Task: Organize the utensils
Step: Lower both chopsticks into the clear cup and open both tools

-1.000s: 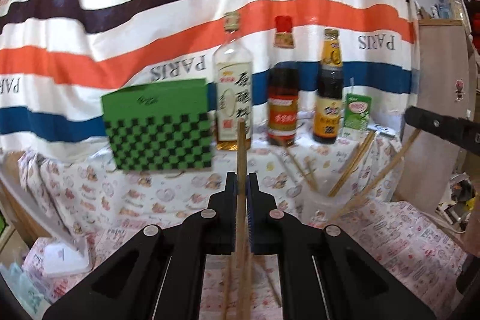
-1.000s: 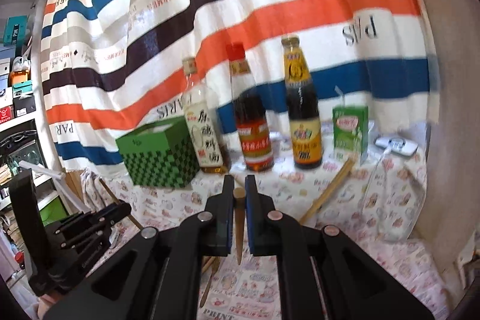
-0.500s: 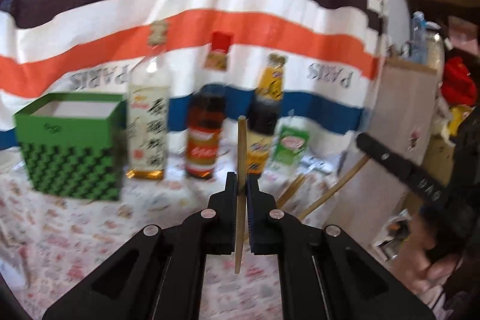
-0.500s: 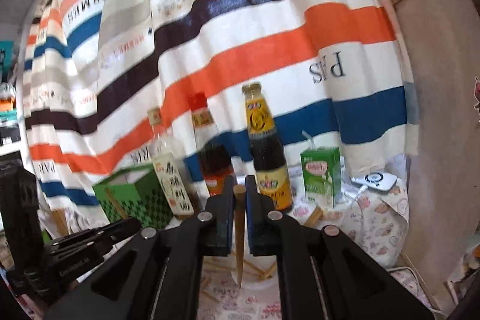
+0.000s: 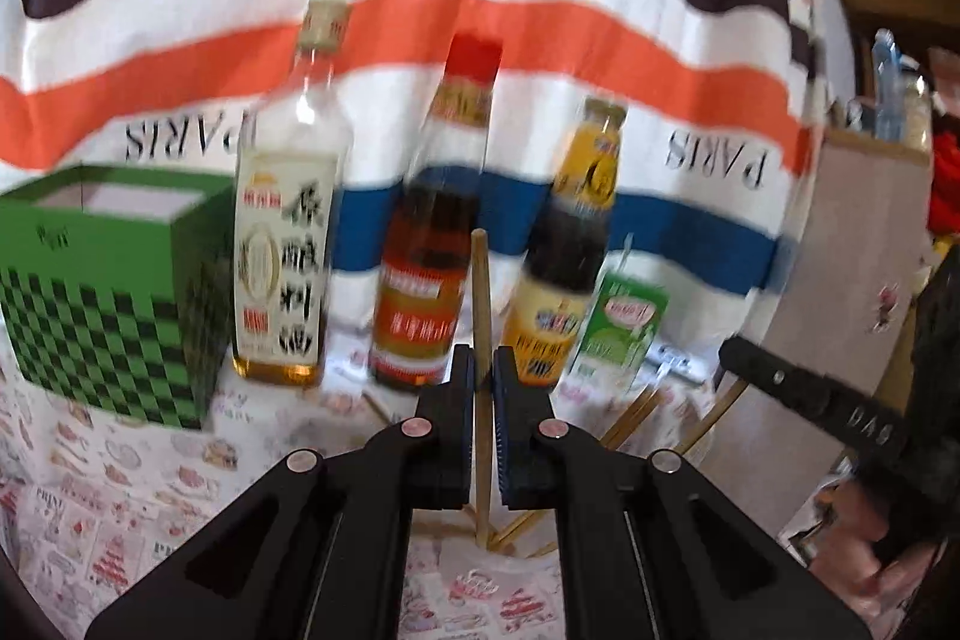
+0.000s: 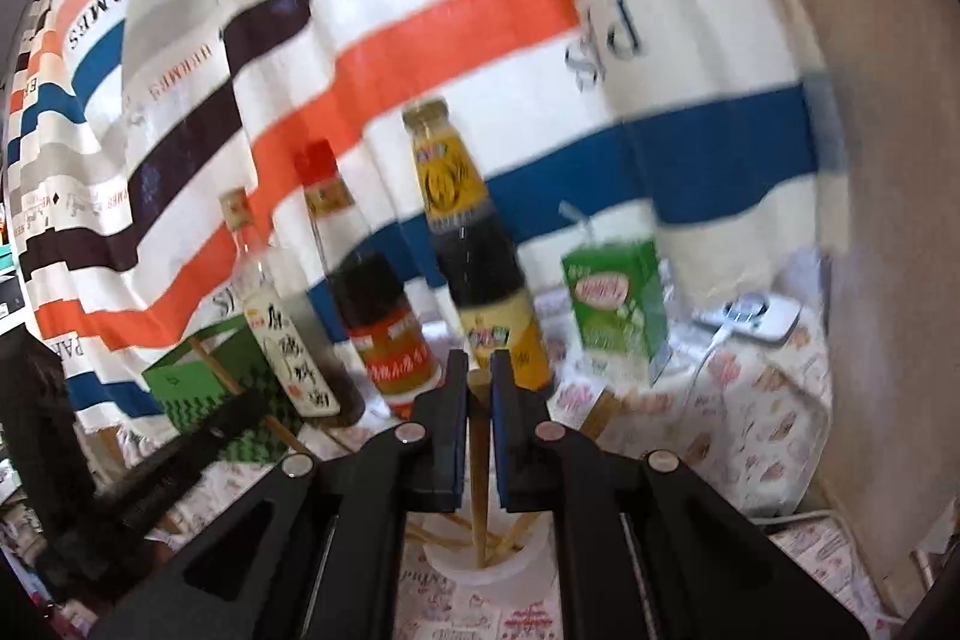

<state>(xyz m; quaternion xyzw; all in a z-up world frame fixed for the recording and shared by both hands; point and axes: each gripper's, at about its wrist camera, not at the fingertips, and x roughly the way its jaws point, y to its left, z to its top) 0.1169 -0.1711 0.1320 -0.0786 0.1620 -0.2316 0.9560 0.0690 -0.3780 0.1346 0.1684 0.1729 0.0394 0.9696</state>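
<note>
On the desk [image 5: 120, 466] covered by a printed cloth we see a row before the striped curtain [image 5: 420, 10]: a green checkered box [image 5: 114, 304] at the left, then a clear glass bottle [image 5: 288, 244], a red-capped bottle [image 5: 432, 244], a dark yellow-labelled bottle [image 5: 570, 244] and a small green drink carton [image 5: 624, 328] at the right. Nearer us, a white cup [image 6: 480, 565] holds wooden chopsticks [image 6: 516, 532]. A white power strip [image 6: 756, 316] lies right of the carton.

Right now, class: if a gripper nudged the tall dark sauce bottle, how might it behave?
The dark bottle looks tall on a narrow base, so it would probably tip rather than slide. It seems glass, likely fragile. The red-capped bottle stands close and could be knocked.
</note>
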